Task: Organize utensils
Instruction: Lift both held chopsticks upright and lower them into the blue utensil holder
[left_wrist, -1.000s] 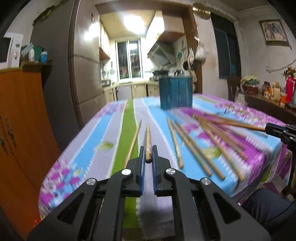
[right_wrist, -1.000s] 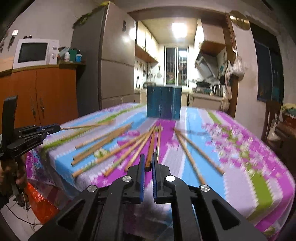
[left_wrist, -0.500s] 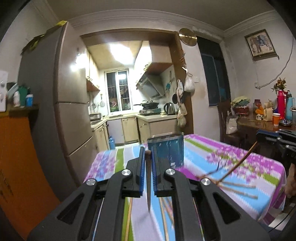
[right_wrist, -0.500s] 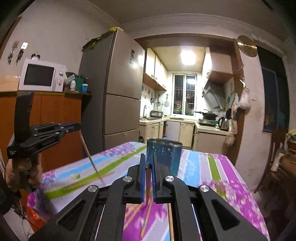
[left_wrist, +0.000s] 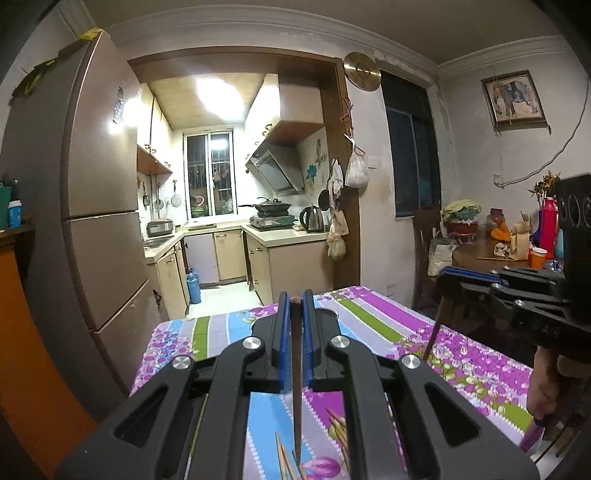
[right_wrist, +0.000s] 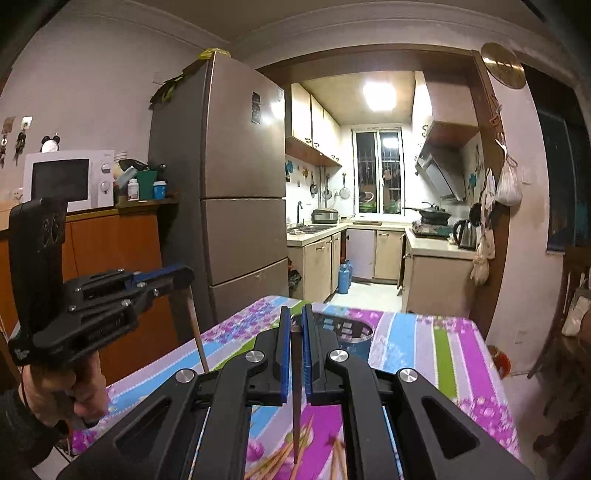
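Between the blue ribbed pads of the left gripper a slim wooden chopstick is pinched near its blunt round top, its tapered dark shaft hanging down toward the tablecloth below. The right gripper grasps a second chopstick the same way, clamped near its top end with the pointed tip dangling under the black matte fingers. Beneath each tool, loose chopsticks of pale bamboo lie scattered on the cloth, which is a glossy sheet printed with stripes of magenta, sky blue, green and lilac and sprigs of purple blossom. Just ahead of the right gripper, partly hidden by its fingers, stands the holder, a dark teal container whose open mouth shows a rounded rim; in the left wrist view only a sliver of its dark rim shows behind the fingertips. To the right of the left tool, the other one appears from the side, angular black plastic with silver screws, its stick slanting thin and brown down toward the cloth. Ahead of both, a tall brushed-metal fridge flanks a narrow kitchen.
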